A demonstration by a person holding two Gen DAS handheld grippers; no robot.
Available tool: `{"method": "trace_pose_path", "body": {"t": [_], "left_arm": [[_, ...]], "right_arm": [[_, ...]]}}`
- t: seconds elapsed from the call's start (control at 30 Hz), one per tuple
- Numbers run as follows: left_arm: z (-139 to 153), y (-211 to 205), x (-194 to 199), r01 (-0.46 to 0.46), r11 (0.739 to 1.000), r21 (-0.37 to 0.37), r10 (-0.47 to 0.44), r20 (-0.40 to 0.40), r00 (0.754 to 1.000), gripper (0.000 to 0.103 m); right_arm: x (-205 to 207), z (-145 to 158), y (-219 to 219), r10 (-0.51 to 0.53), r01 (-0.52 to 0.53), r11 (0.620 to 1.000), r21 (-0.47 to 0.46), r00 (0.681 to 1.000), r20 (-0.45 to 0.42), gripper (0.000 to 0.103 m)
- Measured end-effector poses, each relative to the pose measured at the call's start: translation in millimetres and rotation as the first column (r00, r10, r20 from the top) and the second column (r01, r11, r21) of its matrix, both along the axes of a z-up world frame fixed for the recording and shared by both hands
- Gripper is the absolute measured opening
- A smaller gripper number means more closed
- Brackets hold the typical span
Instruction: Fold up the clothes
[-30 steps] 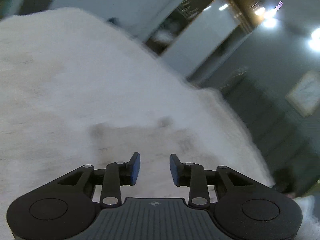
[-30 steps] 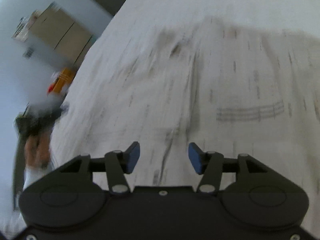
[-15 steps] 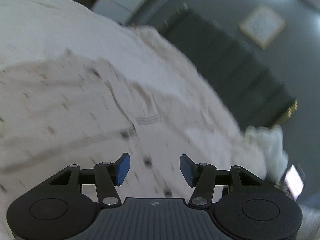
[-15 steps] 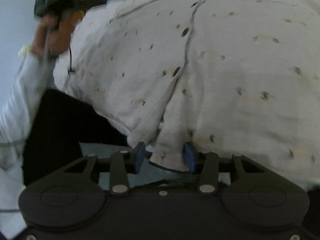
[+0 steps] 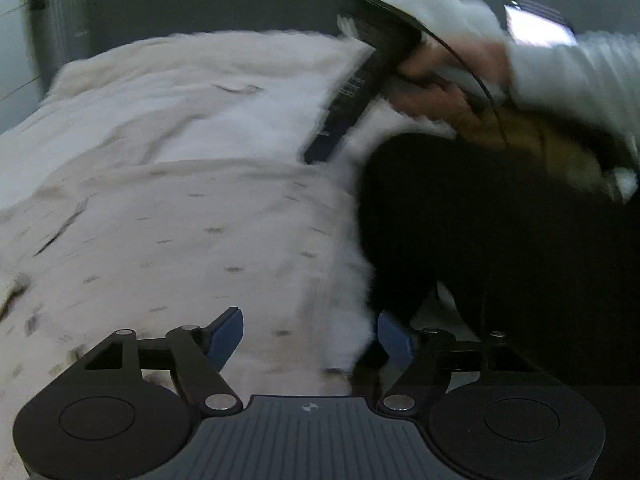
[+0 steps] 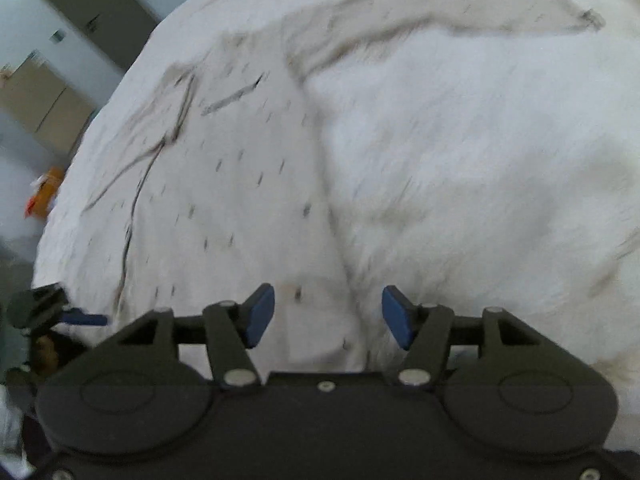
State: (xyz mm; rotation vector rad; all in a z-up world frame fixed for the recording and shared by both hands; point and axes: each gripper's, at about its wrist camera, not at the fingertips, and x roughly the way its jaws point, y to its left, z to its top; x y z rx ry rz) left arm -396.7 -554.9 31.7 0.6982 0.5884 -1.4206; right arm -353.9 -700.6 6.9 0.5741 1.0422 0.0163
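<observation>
A cream garment (image 5: pixel 192 232) with small dark specks lies spread flat over a white bed (image 5: pixel 248 120). My left gripper (image 5: pixel 310 334) hovers over the garment's right edge, its jaws opening, blue pads apart with cloth below and nothing pinched. In the right wrist view the same garment (image 6: pixel 224 184) covers the left half of the bed, one long sleeve (image 6: pixel 420 16) stretched across the top. Just above the garment's near hem my right gripper (image 6: pixel 328 316) has its jaws opening and grips nothing. The other gripper (image 5: pixel 360 80) shows in the left wrist view, held by a hand.
A person in dark trousers (image 5: pixel 500 240) and a pale sleeve (image 5: pixel 580 76) stands at the bed's right side. The white bedding (image 6: pixel 480 160) fills the right half of the right wrist view. Beyond the bed are a cabinet (image 6: pixel 36 96) and an orange item (image 6: pixel 44 196).
Both grippers swept fast across the bed toward its near edge. The left view swung round to show the person and the other gripper. Both pairs of jaws stand wider than half a second ago.
</observation>
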Motion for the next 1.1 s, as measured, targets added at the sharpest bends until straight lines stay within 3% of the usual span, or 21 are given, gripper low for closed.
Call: {"method": "trace_pose_path", "body": {"t": [0.03,0.1,0.17,0.23,0.3,0.4,0.47,0.5,0.6,0.7,0.73,0.8,0.93,0.97,1.0,1.03,1.1], "left_arm": [[-15,-11,-8,0.005,0.999,0.040,-0.008,0.064,0.998,0.070],[-33,-23,-15,-0.010,0.995,0.102,-0.002,0.121,0.993,0.057],[-41,-26,-12,-0.014,0.991,0.137,0.002,0.092,0.996,0.053],[-34,-19,1,0.012,0.993,0.116,-0.009,-0.030,1.000,0.053],[-23,-11,17,0.050,0.995,0.088,-0.033,-0.182,0.983,0.053],[-5,0,35,0.061,0.998,0.031,-0.051,-0.254,0.966,0.054],[6,7,55,-0.002,1.000,-0.021,-0.004,-0.307,0.952,0.060],[10,10,66,-0.036,0.998,-0.046,0.019,-0.338,0.941,0.063],[13,13,86,-0.093,0.992,-0.088,0.056,-0.354,0.934,0.068],[6,17,111,-0.155,0.980,-0.122,0.099,-0.377,0.921,0.072],[1,19,127,-0.207,0.969,-0.134,0.134,-0.418,0.898,0.072],[-7,28,150,-0.298,0.942,-0.154,0.185,-0.503,0.844,0.072],[-23,43,181,-0.413,0.894,-0.171,0.214,-0.647,0.732,0.072],[-24,44,186,-0.423,0.890,-0.171,0.213,-0.665,0.716,0.072],[-22,43,188,-0.421,0.891,-0.169,0.212,-0.665,0.716,0.072],[-21,41,190,-0.414,0.895,-0.166,0.212,-0.658,0.722,0.072],[-20,39,190,-0.395,0.905,-0.159,0.214,-0.631,0.745,0.072]], "right_arm": [[2,-9,5,0.022,-0.022,1.000,0.012,1.000,-0.006,0.055],[4,-24,12,0.065,-0.063,0.997,0.033,0.996,-0.054,0.003],[4,-26,19,0.118,-0.116,0.993,0.035,0.989,-0.093,0.000],[-3,-17,26,0.200,-0.198,0.980,0.027,0.974,-0.105,0.000],[-13,-12,24,0.202,-0.201,0.979,0.024,0.974,-0.102,0.000],[-20,-3,18,0.199,-0.201,0.980,-0.004,0.975,-0.101,0.004],[-21,10,14,0.193,-0.194,0.981,-0.015,0.979,-0.062,0.012],[-20,17,10,0.159,-0.160,0.986,-0.040,0.987,-0.025,0.029],[-14,29,-7,0.022,-0.016,0.999,-0.046,0.992,0.122,0.053],[-2,31,-33,-0.160,0.162,0.987,0.007,0.965,0.210,0.055],[1,29,-45,-0.237,0.235,0.971,0.039,0.944,0.231,0.055],[7,18,-75,-0.432,0.406,0.902,0.149,0.865,0.255,0.056],[24,-18,-132,-0.710,0.617,0.693,0.374,0.676,0.200,0.057],[32,-30,-148,-0.761,0.657,0.632,0.411,0.626,0.169,0.057],[39,-42,-163,-0.802,0.695,0.577,0.428,0.581,0.139,0.058],[41,-46,-170,-0.815,0.708,0.559,0.431,0.565,0.129,0.058],[60,-65,-192,-0.858,0.758,0.496,0.423,0.504,0.102,0.058]]}}
